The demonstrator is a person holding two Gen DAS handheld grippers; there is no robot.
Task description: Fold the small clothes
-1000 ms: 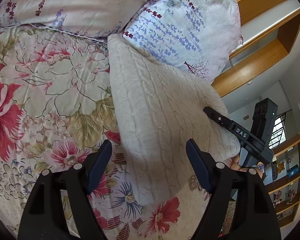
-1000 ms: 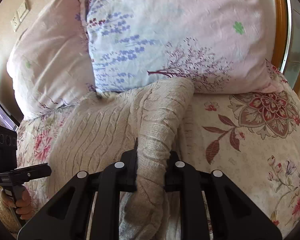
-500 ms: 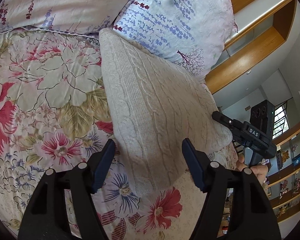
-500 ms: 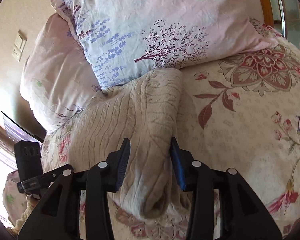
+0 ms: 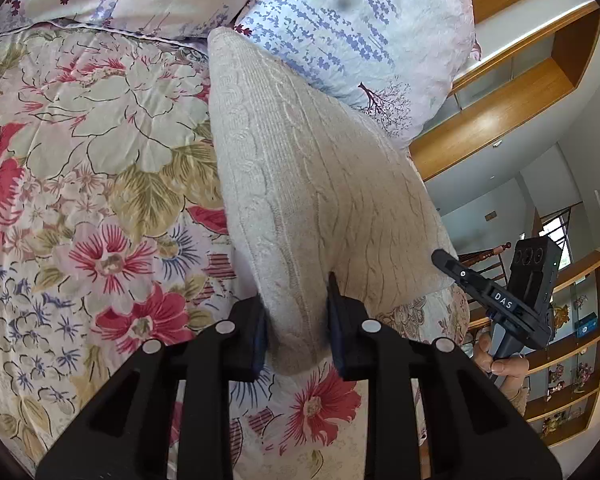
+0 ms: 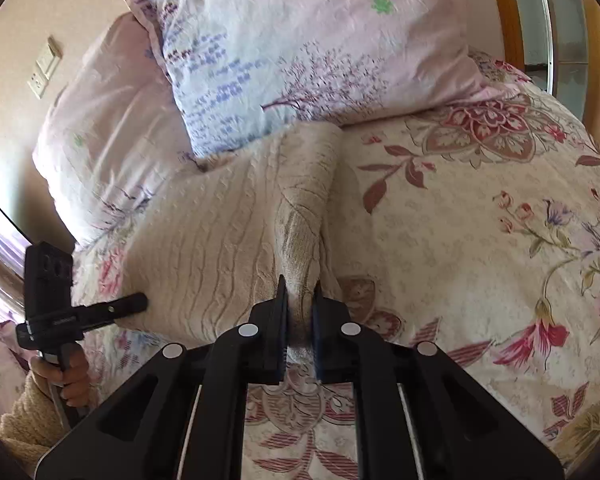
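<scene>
Currently both claws clamped on the cream cable-knit sweater [image 5: 308, 184], which lies on the bed's floral bedspread [image 5: 100, 168] with its far end against the pillows at the head of the bed. Left claw [image 5: 296, 320]: jaws closed on a near corner of the knit, fabric bunched thick between the pads. Right claw [image 6: 300, 316]: jaws pinched tight on a narrow fold at the sweater's right near edge, the fold running up toward the blue-and-lilac pillow [image 6: 300, 52]. A second, pink pillow [image 6: 112, 132] sits to the left of it. Wooden shelving [image 5: 500, 120] visible beyond the bed's edge.
</scene>
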